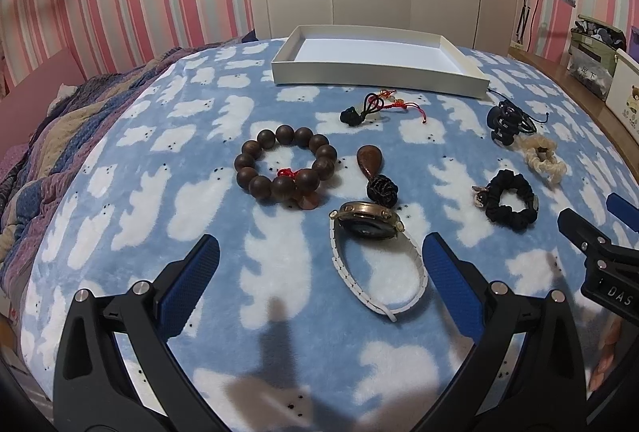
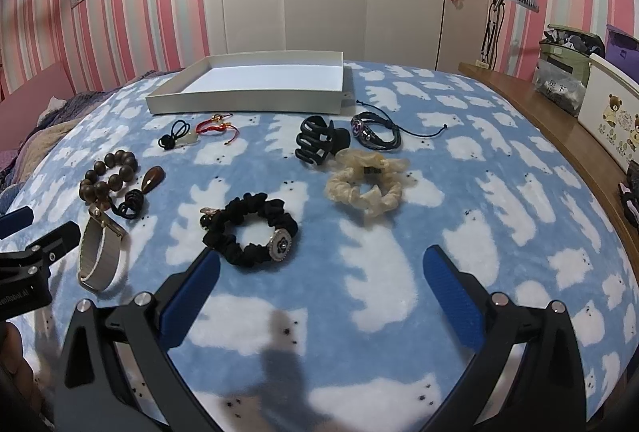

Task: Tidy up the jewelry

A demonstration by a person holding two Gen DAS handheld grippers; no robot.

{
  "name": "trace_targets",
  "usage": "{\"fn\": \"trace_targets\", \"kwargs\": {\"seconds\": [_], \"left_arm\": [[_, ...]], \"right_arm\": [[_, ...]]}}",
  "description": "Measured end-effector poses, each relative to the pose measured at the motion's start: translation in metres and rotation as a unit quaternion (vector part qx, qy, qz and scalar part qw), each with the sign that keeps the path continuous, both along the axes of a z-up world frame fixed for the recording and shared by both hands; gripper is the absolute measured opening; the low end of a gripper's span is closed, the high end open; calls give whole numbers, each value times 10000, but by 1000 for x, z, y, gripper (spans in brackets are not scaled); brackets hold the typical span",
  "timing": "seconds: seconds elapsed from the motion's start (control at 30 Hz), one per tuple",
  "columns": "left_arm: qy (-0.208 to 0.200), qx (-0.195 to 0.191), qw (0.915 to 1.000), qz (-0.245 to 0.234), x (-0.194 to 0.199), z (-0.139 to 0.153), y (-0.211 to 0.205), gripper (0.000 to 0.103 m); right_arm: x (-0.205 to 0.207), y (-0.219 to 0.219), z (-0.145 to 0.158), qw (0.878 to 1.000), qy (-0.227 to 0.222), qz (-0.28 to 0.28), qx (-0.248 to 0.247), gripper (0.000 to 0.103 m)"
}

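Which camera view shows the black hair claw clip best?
The right wrist view. There the black claw clip lies near the centre, with its teeth and curved body clearly separate from the cream scrunchie below it. In the left wrist view the clip sits far right, small, and merges with the dark cord bracelet behind.

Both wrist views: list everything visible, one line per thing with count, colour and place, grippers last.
tray: 1, white, nothing in it, far end of blanket
blanket: 1, blue with white bears, covers bed
bead bracelet: 1, dark brown, left of centre
watch: 1, gold case, white strap, nearest left gripper
teardrop pendant: 1, brown, beside the bracelet
knotted cord charms: 2, black and red, near tray
black scrunchie: 1, black, near right gripper
cream scrunchie: 1, cream, right of centre
claw clip: 1, black, behind cream scrunchie
cord bracelet: 1, dark, beside clip
left gripper: open, empty
right gripper: open, empty
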State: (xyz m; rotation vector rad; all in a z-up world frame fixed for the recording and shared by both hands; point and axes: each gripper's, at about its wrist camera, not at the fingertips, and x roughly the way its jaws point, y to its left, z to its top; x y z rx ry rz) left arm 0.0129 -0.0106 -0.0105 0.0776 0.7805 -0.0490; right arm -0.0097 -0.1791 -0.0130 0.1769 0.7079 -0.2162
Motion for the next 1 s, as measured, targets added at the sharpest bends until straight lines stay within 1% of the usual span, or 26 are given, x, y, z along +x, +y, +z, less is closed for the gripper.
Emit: {"fn": "trace_targets", "kwargs": {"seconds": [0.2,0.37,0.47,0.57,0.63,0.67,0.73,0.8,0.87,0.9,1.0], "left_arm": [[7,-106,9999,9,7,1,3,100],[43,-228,9997,-74,23,11,1,100],[68,-313,9995,-78,38,19,0,100],[-75,-201,9998,6,53,28,-3,100],[-81,-231,9996,-128,61,32,-7,100],[-83,-176,9995,-230,68,36,-11,100],[-102,-30,9996,-261,78,40,-18,100],[-147,-19,9994,-314,87,44,-20,100],[-170,-3,9993,-341,101,48,-22,100],[-164,-4,9992,-373,105,50,-22,100],[-29,120,9990,-426,128,51,-26,100]], "right_arm": [[7,-3,-2,9999,83,38,61,101],[18,-7,5,9996,126,22,-234,101],[27,-15,14,9996,52,37,-280,101],[39,-30,20,9997,37,-23,-253,101],[46,-39,21,9998,65,-12,-188,101],[50,-44,23,9998,87,-18,-176,101],[58,-52,27,9998,61,-41,-170,101],[65,-59,28,9998,70,-74,-142,101],[79,-66,29,9997,202,-78,-92,101],[87,-69,29,9996,283,10,-23,101],[105,-78,29,9990,407,80,159,101]]}}
